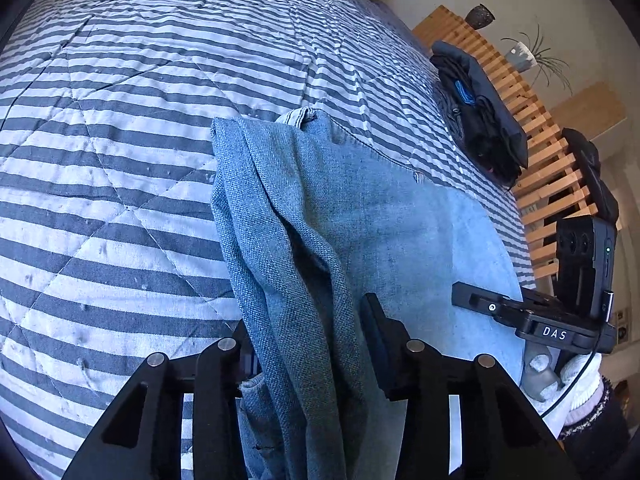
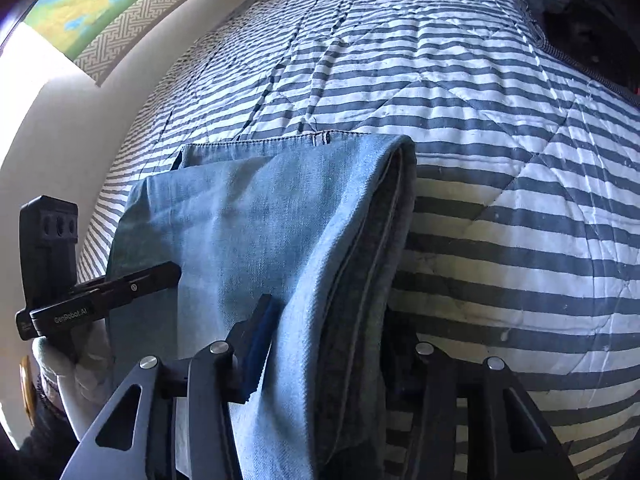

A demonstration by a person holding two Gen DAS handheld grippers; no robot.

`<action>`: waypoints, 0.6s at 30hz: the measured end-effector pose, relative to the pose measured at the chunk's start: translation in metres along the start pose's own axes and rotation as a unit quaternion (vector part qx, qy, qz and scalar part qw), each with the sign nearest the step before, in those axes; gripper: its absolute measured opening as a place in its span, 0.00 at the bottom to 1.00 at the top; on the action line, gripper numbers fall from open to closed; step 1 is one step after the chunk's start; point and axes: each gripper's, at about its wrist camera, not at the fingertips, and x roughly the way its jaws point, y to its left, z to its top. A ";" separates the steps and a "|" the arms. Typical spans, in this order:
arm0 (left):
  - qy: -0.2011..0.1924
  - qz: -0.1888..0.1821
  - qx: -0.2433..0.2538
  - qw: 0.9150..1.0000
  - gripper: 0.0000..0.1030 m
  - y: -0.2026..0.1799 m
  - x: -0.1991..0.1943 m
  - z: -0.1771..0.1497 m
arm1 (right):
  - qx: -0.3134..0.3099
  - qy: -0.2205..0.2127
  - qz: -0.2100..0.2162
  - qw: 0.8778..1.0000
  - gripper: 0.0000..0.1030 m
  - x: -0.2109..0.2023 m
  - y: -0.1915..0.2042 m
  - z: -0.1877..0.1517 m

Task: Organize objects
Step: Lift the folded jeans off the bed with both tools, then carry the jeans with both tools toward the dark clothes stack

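Left wrist view: a pair of light blue jeans lies folded on the blue-and-white striped quilt. The left gripper pinches a bunched fold at the near edge of the jeans; denim fills the gap between its black fingers. To the right of the jeans the right gripper reaches in, carried by a hand in a white glove. Beyond the jeans a dark bag rests at the quilt's edge, beside a slatted wooden bed frame.

Right wrist view: the right gripper clamps the thick folded edge of the jeans, its blue-padded finger pressed against the cloth. The jeans lie on the striped quilt, hem seam uppermost. To the left of the jeans the left gripper touches the denim, held by a gloved hand.
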 end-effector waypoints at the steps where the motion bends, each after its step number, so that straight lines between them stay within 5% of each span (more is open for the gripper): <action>1: -0.002 -0.003 -0.004 1.000 0.37 0.000 -0.001 0.000 | 0.003 -0.004 -0.002 1.000 0.29 -0.001 0.002 -0.001; 3: -0.006 -0.009 -0.013 1.000 0.29 -0.001 -0.006 -0.001 | 0.004 -0.016 -0.012 1.000 0.25 -0.004 0.007 -0.004; 11: -0.021 -0.019 0.014 1.000 0.24 -0.032 -0.039 0.000 | 0.031 -0.063 0.026 0.997 0.19 -0.039 0.009 -0.017; 18: -0.030 -0.045 0.088 0.995 0.23 -0.115 -0.060 0.022 | 0.045 -0.118 0.030 0.992 0.18 -0.106 -0.005 -0.021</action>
